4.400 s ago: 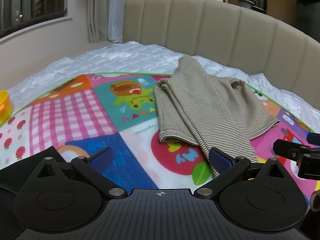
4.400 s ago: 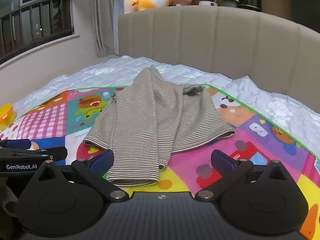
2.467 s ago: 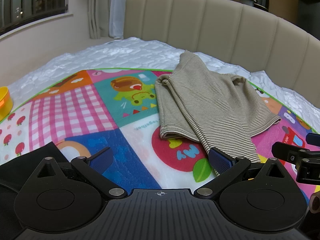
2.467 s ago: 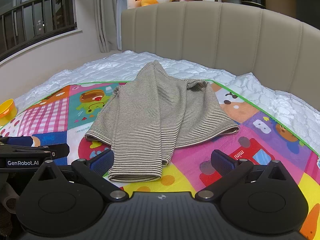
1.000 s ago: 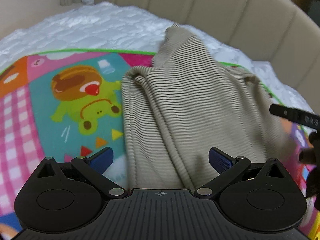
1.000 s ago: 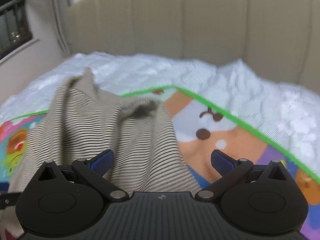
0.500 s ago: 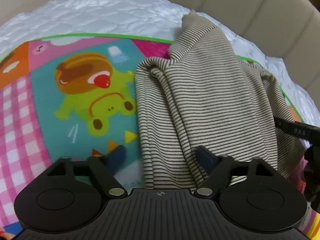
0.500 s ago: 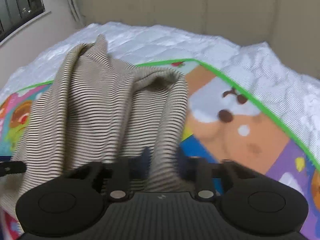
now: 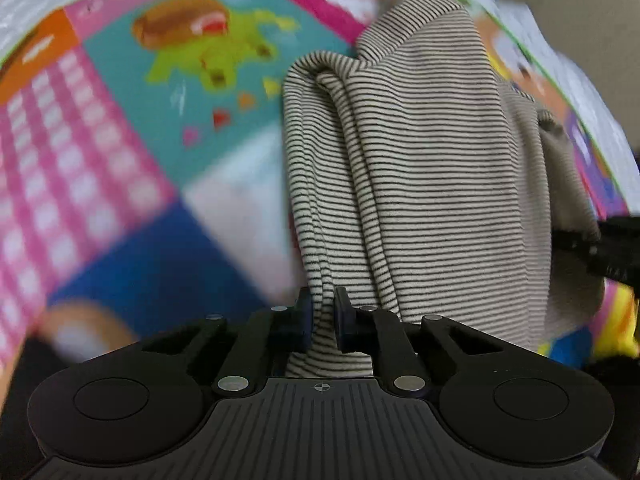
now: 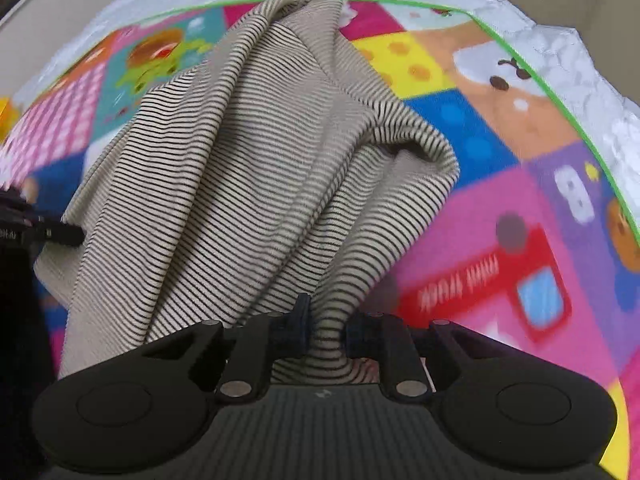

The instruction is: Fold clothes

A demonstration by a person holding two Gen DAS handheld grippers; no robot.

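While the striped top (image 10: 248, 184) hangs bunched and creased over the cartoon play mat (image 10: 500, 208), you hold it pinched at two points: left gripper (image 9: 320, 316) and right gripper (image 10: 326, 326) each closed tight on a gathered edge. No neat fold shows; flattening remains. Sleeves and hem stay hidden, and motion blur smears the mat.
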